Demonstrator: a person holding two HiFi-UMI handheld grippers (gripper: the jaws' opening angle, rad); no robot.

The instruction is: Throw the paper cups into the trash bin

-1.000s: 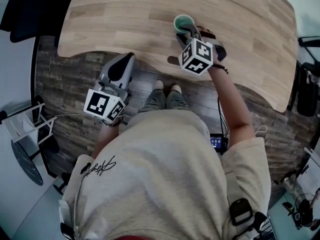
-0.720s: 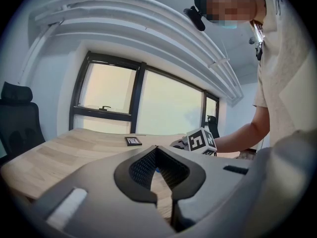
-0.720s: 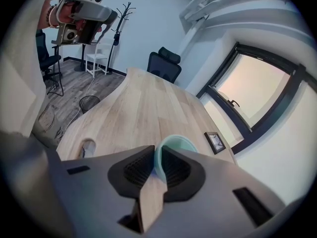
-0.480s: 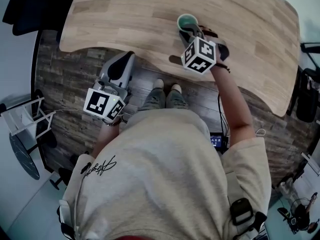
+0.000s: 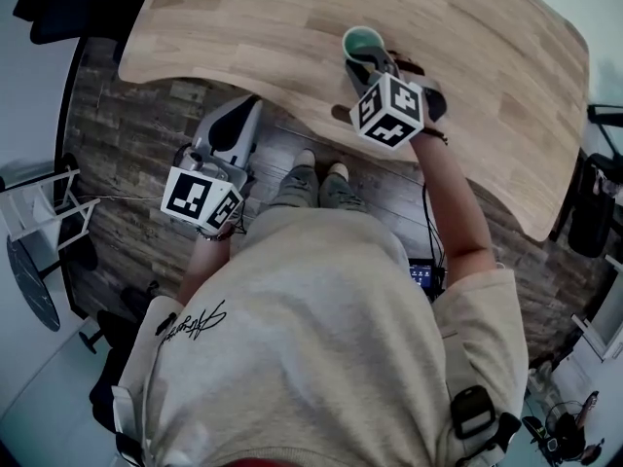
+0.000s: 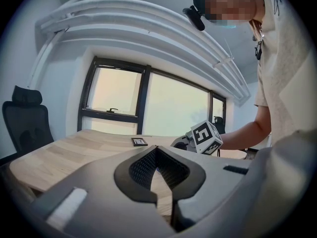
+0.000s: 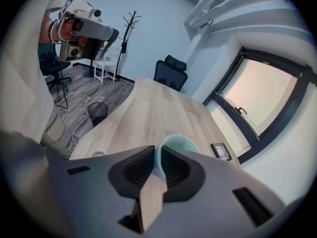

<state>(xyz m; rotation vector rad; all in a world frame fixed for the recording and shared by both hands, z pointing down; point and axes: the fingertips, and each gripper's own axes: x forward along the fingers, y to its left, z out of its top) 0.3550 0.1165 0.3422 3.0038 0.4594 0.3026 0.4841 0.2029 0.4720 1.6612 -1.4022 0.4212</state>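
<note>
A teal paper cup (image 5: 359,41) (image 7: 179,144) stands upright near the front edge of the wooden table (image 5: 243,27). My right gripper (image 5: 369,63) (image 7: 156,158) has just closed its jaws: one finger is inside the cup and one outside, and they pinch the near wall at the rim. My left gripper (image 5: 249,107) (image 6: 156,151) hangs level in front of the table edge, shut, with nothing between its fingers. A black mesh trash bin (image 7: 98,112) stands on the floor beyond the table's left end, in the right gripper view.
A small framed card (image 7: 221,151) (image 6: 139,142) lies on the table past the cup. A black office chair (image 7: 170,71) sits at the far end. A coat rack (image 7: 130,24) and a white chair (image 7: 106,63) stand by the wall.
The right gripper's jaws have closed on the cup's rim and the hand has crept slightly. The left gripper has stayed where it was.
</note>
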